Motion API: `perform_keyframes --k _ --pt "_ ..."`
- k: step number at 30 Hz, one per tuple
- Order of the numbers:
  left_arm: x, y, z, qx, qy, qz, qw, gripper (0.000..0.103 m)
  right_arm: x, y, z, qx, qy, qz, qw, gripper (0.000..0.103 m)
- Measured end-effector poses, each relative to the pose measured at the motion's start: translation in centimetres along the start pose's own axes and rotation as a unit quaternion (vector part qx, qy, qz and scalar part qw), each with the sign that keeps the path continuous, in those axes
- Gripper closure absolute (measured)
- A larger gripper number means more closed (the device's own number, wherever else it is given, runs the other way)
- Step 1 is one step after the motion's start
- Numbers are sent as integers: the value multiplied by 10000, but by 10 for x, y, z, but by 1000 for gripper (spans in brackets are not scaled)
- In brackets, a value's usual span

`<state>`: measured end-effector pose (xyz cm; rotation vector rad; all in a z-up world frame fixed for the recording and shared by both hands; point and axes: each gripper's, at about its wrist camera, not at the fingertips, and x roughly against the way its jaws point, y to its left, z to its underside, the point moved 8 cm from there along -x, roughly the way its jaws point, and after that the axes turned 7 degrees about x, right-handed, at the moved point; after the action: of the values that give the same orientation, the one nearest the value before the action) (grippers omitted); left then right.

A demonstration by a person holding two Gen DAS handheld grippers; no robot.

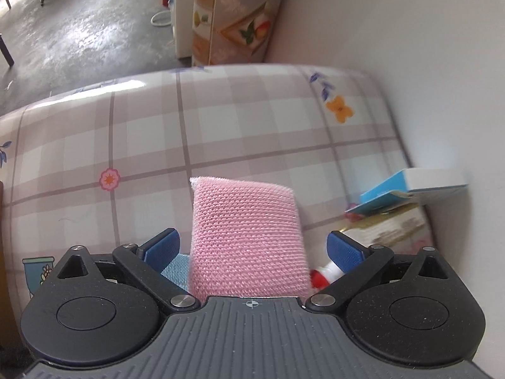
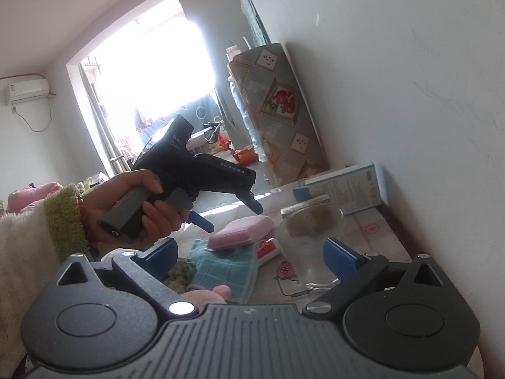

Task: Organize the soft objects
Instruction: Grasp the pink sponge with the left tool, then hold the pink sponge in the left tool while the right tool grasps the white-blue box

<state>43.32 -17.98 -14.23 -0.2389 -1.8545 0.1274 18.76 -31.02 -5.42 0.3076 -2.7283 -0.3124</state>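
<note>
Left wrist view showed us only a knitted pink sponge (image 1: 246, 237) between wide fingers; right wrist view, fingers wide, added a glass bowl (image 2: 311, 246).

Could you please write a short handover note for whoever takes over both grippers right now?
Left gripper: open, fingers either side of the pink sponge but not touching it.
Right gripper: open, holding nothing, raised near the glass bowl.
The pink sponge lies on the blue cloth on the checked table; a red and white item sits beside them.
Done: nothing visibly sorted yet.
Left: probably close on the sponge, then place it and the cloth.
</note>
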Motion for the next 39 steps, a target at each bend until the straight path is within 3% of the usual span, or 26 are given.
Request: perform_keyframes --k 4,9,19,27,32,35,39 --pt "-13 3 1 -73 160 -175 9997 19 -1 -7 3 -45 40 29 10000 2" --pt "-14 5 1 37 2 -131 9999 22 1 -9 6 -83 77 47 9999 2" --pt "48 15 0 495 -938 535 9929 24 16 -18 -10 -202 -24 87 9998 2" --pt "115 29 24 681 -1715 1106 9766 24 -4 -19 -82 -467 -182 -238 9985 2" --pt "146 43 37 756 -2064 1501 9639 24 -70 -44 -113 -1224 540 -37 9910 3" --pt "155 49 40 756 -2163 1669 9590 24 -114 -69 -112 -2002 1108 309 9730 3" --pt "154 54 40 767 -2152 1858 9557 24 -163 -95 -101 -2478 1669 1004 9490 6"
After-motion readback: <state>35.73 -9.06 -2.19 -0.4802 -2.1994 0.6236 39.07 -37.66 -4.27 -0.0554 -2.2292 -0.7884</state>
